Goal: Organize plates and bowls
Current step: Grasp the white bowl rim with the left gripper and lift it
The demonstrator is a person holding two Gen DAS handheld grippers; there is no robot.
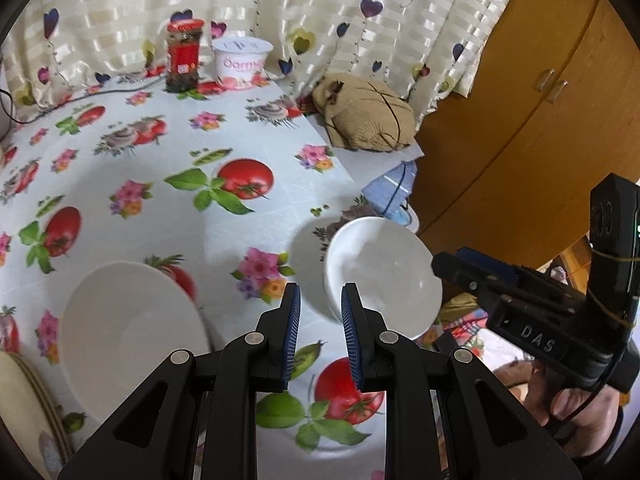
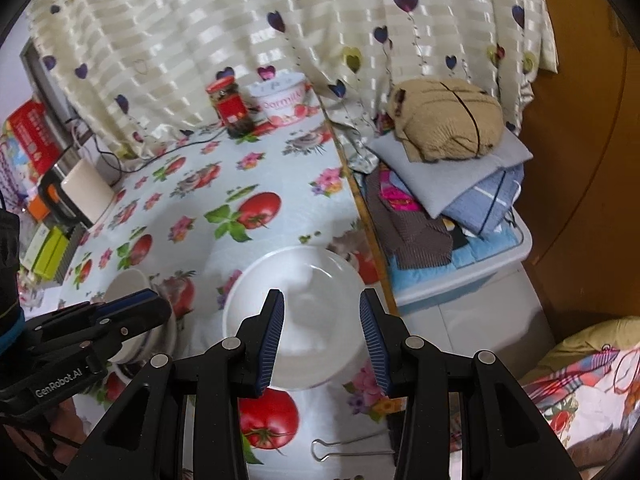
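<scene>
Our left gripper [image 1: 320, 334] and right gripper [image 2: 322, 344] stand partly open, holding nothing. The white bowl [image 2: 296, 316] sits just beyond our right fingertips; "GenRobot.AI" and "DAS" mark the grippers.

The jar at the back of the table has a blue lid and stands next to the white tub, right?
Not quite. The jar has a red lid, not blue; the left wrist view shows it clearly. It does stand at the back of the table, next to the white tub.
</scene>
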